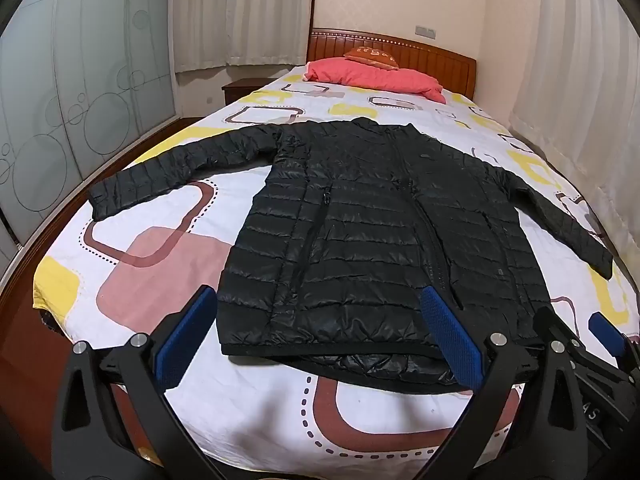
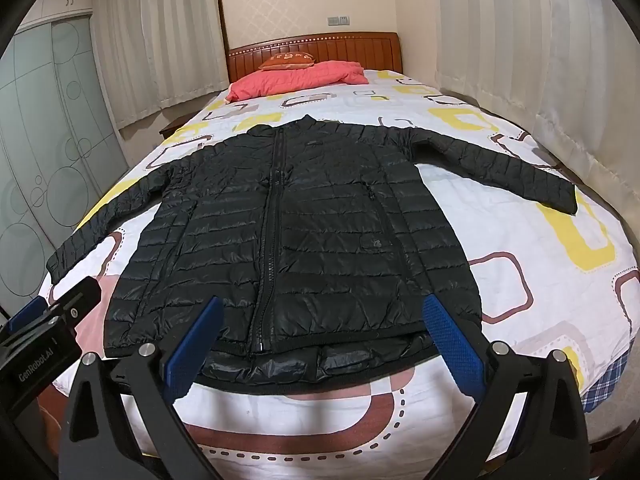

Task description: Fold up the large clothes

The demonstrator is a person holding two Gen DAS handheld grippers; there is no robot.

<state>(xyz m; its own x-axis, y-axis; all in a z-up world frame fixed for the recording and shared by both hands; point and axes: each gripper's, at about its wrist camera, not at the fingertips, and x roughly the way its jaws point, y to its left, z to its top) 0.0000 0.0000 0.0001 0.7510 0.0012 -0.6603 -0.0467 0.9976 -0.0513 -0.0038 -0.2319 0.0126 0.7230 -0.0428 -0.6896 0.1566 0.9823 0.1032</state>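
Left wrist view — both hand-held grippers (image 1: pixel 318 320) (image 2: pixel 320 328) angled down, spread wide above jacket (image 1: pixel 380 220) hem.

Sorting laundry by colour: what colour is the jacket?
Black jacket, clearest in the right wrist view.

Left gripper (image 1: pixel 320 332) and right gripper (image 2: pixel 320 336) tilt downward side by side, jaws wide apart.

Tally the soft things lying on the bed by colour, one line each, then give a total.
Black quilted puffer jacket: 1
Pink quilted folded blanket: 1
Orange embroidered cushion: 1
Total: 3, all resting on the white patterned bedsheet.
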